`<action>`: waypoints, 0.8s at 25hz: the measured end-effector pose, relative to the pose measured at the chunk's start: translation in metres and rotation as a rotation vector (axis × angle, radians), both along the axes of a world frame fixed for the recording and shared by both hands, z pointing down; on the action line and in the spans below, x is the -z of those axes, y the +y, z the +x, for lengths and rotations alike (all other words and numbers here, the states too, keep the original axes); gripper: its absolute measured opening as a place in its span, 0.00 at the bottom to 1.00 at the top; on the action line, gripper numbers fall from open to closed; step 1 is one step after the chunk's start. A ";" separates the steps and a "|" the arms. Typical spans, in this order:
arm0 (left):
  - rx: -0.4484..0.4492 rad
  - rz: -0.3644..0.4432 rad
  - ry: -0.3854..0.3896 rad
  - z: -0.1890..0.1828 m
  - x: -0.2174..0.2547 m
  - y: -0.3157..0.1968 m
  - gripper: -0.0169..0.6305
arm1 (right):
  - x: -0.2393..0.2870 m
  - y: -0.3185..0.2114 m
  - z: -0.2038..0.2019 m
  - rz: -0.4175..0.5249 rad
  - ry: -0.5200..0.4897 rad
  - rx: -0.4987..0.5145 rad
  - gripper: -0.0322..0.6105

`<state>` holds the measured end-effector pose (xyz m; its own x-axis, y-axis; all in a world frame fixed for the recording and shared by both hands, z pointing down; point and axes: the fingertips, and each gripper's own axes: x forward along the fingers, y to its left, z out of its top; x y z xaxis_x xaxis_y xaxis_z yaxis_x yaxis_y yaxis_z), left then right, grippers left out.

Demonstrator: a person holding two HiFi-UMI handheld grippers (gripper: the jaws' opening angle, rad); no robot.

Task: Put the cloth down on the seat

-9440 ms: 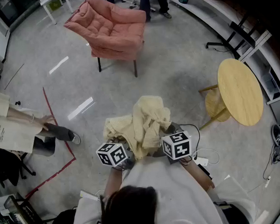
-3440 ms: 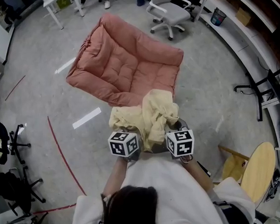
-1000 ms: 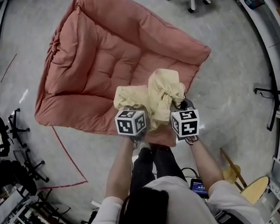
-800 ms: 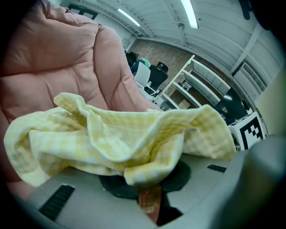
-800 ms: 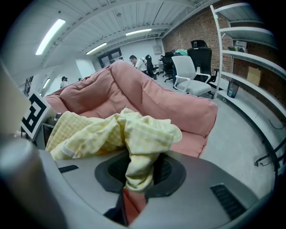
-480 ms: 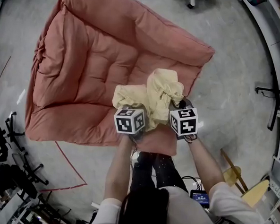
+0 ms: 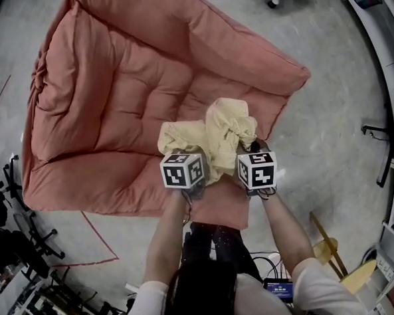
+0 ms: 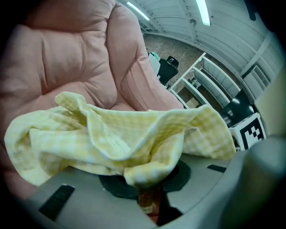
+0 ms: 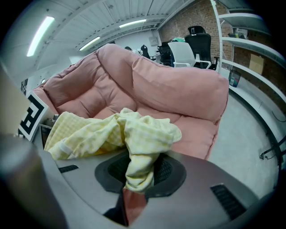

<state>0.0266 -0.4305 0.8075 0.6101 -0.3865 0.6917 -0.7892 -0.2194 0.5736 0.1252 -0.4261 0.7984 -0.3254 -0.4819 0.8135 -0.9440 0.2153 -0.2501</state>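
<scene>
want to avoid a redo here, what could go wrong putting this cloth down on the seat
The cloth hangs bunched over the front edge of the pink seat, close to the floor; released here, it might slide off. Its folds drape over the left gripper and right gripper, both pinching it, so it could snag when the jaws open.

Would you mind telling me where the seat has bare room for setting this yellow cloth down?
The pink seat cushion is bare across its tufted middle, from the yellow cloth up to the back roll, and leftward to the rolled side rim. Only the near front edge is crowded: there the cloth is clamped in the left gripper and right gripper.
</scene>
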 end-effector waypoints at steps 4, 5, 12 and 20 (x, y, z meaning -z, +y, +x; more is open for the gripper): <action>-0.011 -0.017 -0.023 0.005 -0.019 0.002 0.17 | -0.020 0.003 0.006 -0.031 -0.019 -0.017 0.18; -0.020 -0.017 -0.034 0.007 -0.023 0.001 0.17 | -0.024 0.004 0.007 -0.036 -0.018 -0.018 0.18; -0.053 -0.030 -0.078 0.010 -0.047 -0.005 0.17 | -0.049 0.001 0.010 -0.046 -0.028 -0.045 0.18; -0.065 -0.046 -0.122 0.012 -0.071 -0.012 0.17 | -0.076 -0.005 0.009 -0.088 0.004 -0.044 0.19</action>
<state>0.0381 -0.4422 0.8790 0.5430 -0.3150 0.7784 -0.8388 -0.2477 0.4849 0.1345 -0.4311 0.8745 -0.3025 -0.4225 0.8544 -0.9530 0.1511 -0.2627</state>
